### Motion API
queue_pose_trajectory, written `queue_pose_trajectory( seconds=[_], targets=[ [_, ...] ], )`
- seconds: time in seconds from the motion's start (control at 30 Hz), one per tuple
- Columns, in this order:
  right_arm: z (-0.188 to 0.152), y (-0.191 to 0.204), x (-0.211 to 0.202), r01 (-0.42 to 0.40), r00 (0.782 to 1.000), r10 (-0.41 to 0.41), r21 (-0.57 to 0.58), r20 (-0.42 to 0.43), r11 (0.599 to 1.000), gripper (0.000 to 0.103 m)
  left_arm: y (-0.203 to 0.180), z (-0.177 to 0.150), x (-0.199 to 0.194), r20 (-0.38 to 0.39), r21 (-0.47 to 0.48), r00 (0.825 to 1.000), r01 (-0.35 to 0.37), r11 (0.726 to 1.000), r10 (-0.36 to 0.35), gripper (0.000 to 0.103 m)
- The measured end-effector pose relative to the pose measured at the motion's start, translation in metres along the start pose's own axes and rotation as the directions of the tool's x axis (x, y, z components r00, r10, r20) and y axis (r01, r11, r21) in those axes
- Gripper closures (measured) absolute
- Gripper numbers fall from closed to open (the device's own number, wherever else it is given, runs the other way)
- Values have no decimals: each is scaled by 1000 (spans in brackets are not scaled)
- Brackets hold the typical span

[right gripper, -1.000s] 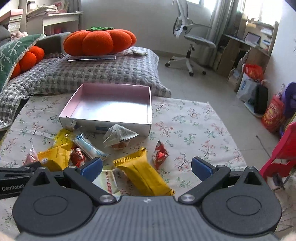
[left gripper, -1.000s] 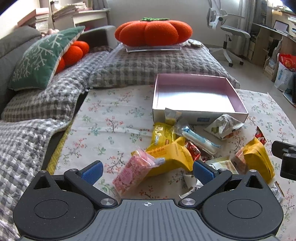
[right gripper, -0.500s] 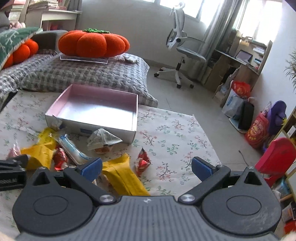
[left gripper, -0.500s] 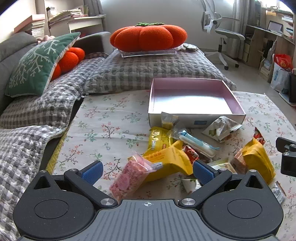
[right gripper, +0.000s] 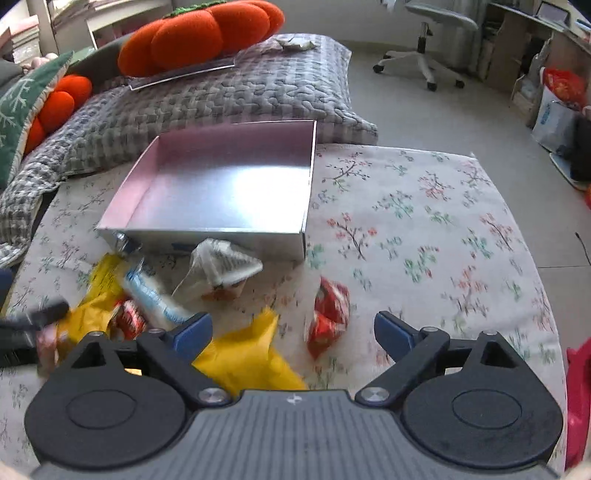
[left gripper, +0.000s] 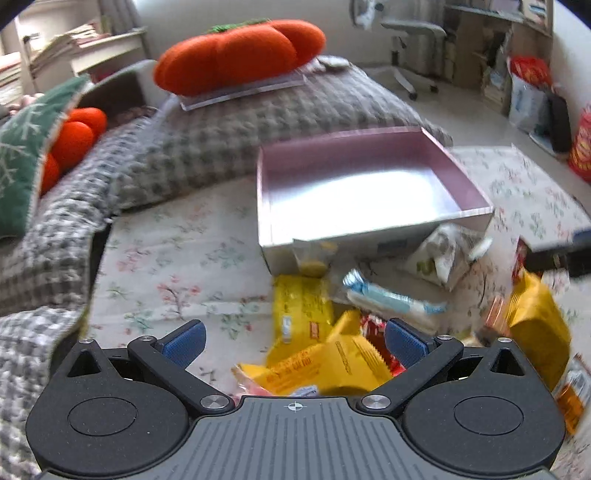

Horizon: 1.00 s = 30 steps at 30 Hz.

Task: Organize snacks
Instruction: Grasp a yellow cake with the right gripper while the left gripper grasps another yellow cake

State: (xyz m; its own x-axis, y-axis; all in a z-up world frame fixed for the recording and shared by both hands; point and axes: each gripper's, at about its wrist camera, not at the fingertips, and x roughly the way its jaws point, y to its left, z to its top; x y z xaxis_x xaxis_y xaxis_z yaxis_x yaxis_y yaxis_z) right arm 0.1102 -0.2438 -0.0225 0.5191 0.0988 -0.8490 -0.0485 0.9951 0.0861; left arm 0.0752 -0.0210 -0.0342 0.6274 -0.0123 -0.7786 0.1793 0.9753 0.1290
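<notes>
An empty pink box (left gripper: 362,192) (right gripper: 229,184) sits on the floral cloth. Several snack packets lie in front of it: yellow packets (left gripper: 325,365) (right gripper: 247,358), a blue-white packet (left gripper: 391,299) (right gripper: 155,295), a white crumpled packet (left gripper: 439,258) (right gripper: 221,266) and a red packet (right gripper: 328,317). My left gripper (left gripper: 293,341) is open and empty, low over the yellow packets. My right gripper (right gripper: 293,332) is open and empty, above a yellow packet and the red packet. The right gripper's tip shows in the left wrist view (left gripper: 557,254).
A grey checked quilt (left gripper: 221,125) and an orange pumpkin cushion (left gripper: 236,55) lie behind the box. A green pillow (left gripper: 18,155) is at the left. An office chair (right gripper: 432,29), desk and bags (right gripper: 554,107) stand at the back right.
Both grippers have moved forward and down toward the snack pile. The views are blurred by motion. The jaws of both stay open.
</notes>
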Motion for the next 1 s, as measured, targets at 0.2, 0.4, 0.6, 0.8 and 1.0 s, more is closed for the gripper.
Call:
queue_pose_trajectory(
  seconds=[0.2,0.4,0.6,0.8,1.0],
  targets=[
    [-15,5,1,-83,995,78,-76,-66,994,17,11,-26,-17,76,168,996,-63,984,50,0],
    [-42,29,7,-94,985,63,-190,-160,977,28,0,-33,1,35,324,999,-4,946,-8,0],
    [-43,35,18,-46,984,9,-208,-179,977,37,-10,-34,35,-41,365,999,15,931,0,7],
    [-44,28,25,-64,979,32,-155,-202,986,57,-5,-24,41,-77,245,996,72,967,-55,59],
    [-42,31,16,-117,979,95,-114,-178,987,68,-7,-21,25,-33,197,997,80,977,-75,65]
  ],
)
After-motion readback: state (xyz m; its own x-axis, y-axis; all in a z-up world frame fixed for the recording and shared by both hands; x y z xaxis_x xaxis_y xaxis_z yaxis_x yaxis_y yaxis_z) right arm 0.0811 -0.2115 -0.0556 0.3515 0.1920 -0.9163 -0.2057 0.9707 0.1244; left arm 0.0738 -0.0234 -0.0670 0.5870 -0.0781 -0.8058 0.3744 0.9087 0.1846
